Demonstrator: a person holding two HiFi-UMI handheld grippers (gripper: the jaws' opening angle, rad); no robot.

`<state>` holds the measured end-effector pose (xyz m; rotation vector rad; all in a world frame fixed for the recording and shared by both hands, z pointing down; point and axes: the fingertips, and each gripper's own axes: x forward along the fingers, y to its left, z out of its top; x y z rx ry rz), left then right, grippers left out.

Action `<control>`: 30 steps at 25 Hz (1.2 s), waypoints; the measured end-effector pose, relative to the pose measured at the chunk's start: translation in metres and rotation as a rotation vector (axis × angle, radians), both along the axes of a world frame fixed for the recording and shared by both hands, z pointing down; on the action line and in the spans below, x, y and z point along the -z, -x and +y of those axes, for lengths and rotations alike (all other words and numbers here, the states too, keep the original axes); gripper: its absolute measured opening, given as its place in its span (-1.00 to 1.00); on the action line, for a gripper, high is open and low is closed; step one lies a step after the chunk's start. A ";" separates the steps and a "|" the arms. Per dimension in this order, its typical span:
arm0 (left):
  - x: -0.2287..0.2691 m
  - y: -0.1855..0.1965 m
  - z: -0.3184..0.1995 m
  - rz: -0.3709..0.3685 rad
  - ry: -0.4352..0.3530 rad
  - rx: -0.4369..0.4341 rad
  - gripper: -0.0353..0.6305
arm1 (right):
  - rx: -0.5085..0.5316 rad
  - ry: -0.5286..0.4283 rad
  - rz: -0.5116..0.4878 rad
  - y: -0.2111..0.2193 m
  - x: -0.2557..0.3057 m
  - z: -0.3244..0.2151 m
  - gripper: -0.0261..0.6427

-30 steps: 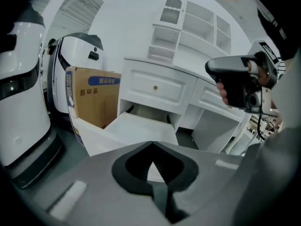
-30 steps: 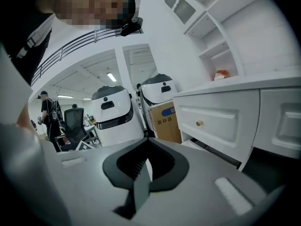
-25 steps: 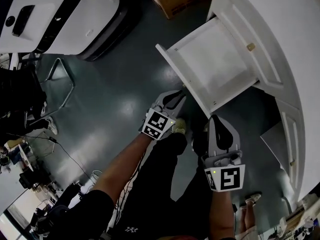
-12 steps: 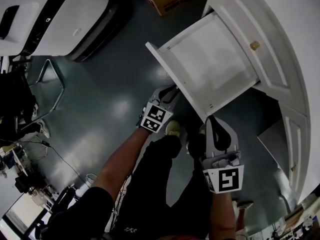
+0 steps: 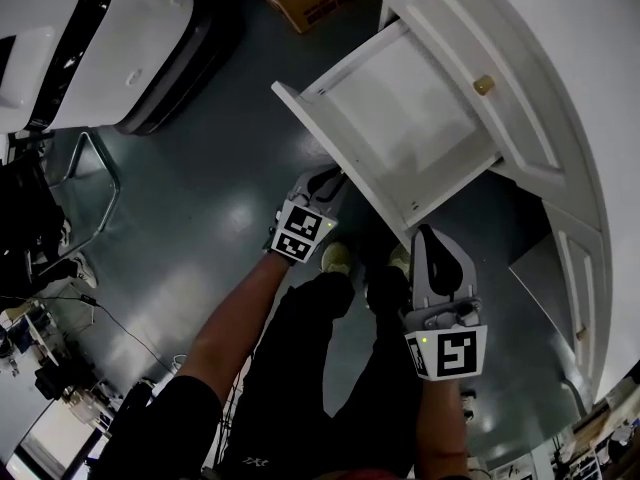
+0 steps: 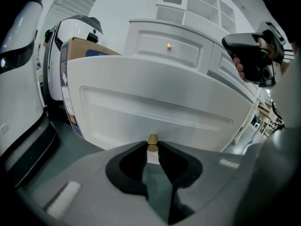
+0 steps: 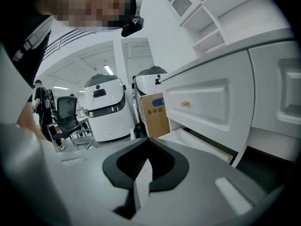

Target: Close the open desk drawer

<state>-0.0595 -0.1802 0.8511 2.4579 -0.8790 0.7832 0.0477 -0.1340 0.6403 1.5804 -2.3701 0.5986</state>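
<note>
White desk drawer (image 5: 405, 118) stands open, the left gripper (image 6: 151, 150) pinching its brass knob (image 6: 153, 139); the right gripper (image 7: 144, 160) hangs alongside, jaws pressed together.

Setting: robotics lab or open-plan workroom, indoors.
Evidence: large white machines with dark bands (image 7: 106, 109); black office chair (image 7: 67, 117); printed cardboard box (image 7: 157, 113); loose cables (image 5: 110, 313) on a dark glossy floor (image 5: 200, 198); ceiling strip lights (image 7: 109, 69); white desk (image 5: 560, 88) with drawers and a shelf unit (image 7: 197, 13).
</note>
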 end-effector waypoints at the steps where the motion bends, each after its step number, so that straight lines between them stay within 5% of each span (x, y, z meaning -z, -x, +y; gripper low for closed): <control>1: 0.000 -0.004 -0.003 0.000 -0.002 -0.001 -0.67 | -0.005 -0.003 0.005 -0.003 -0.001 -0.002 -0.85; 30: 0.003 -0.116 -0.090 0.032 -0.049 -0.030 -0.67 | -0.106 -0.043 0.027 -0.092 -0.012 -0.037 -0.85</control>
